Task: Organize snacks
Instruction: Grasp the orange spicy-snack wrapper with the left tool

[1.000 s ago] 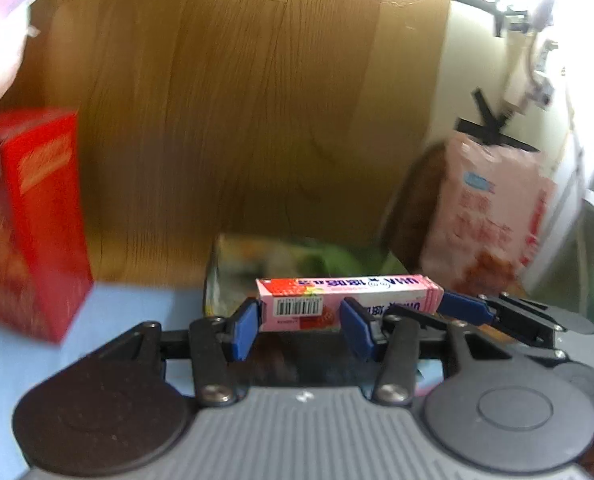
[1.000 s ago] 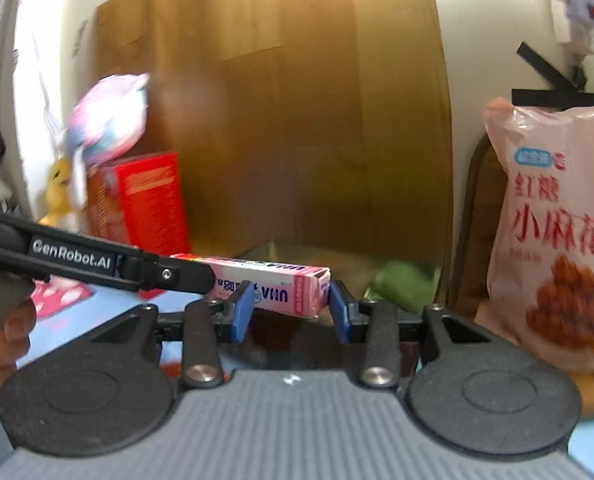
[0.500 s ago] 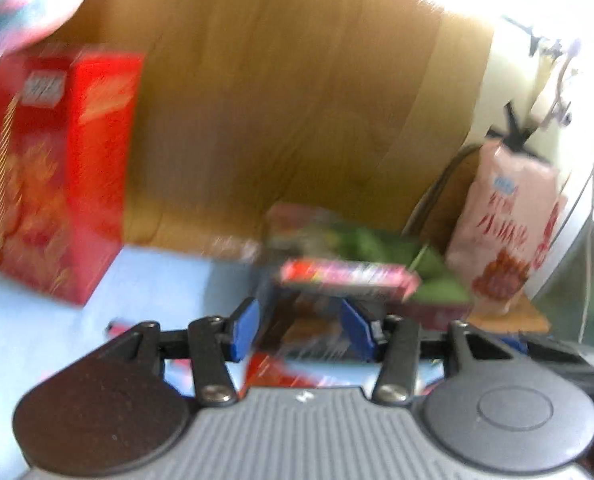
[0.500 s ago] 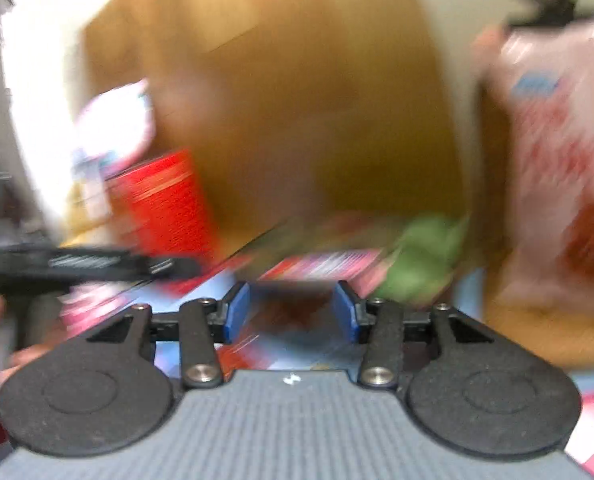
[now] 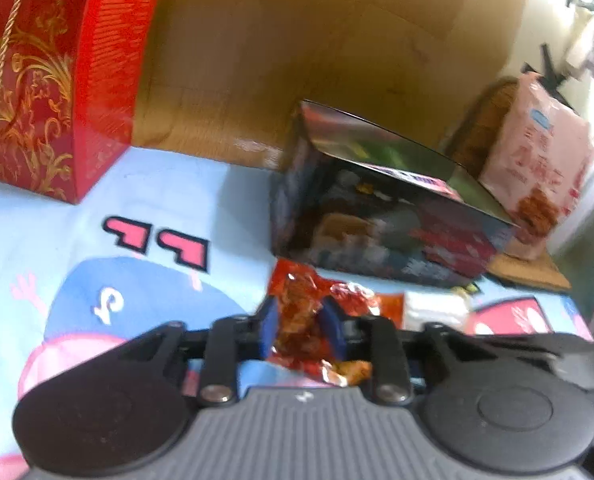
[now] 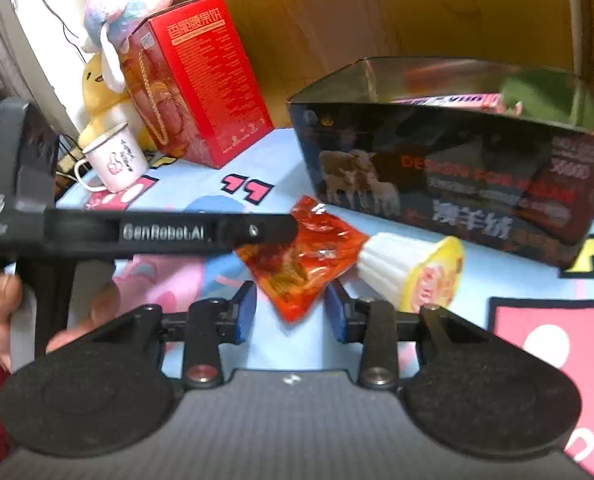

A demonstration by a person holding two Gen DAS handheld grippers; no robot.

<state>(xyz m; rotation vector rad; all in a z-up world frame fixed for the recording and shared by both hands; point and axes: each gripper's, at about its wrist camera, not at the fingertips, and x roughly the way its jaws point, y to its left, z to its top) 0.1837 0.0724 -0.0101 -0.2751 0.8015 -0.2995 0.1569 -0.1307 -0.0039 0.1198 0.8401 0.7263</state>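
The dark open box (image 6: 449, 168) stands far right on the table (image 6: 201, 176), its top clear for dropping things in; the red carton (image 6: 201, 80) is well left. The orange snack packet (image 6: 301, 256) lies near me: light, crinkly, slippery foil, best pinched at an edge. My left gripper (image 5: 301, 326) is closing its fingers on it; my right gripper (image 6: 291, 312) is closing, pads not yet touching.

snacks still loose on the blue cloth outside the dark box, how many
2. A red snack packet lies in front of the dark box, between both grippers' closing jaws. A white-and-yellow cup snack lies on its side beside it. Others may be hidden.
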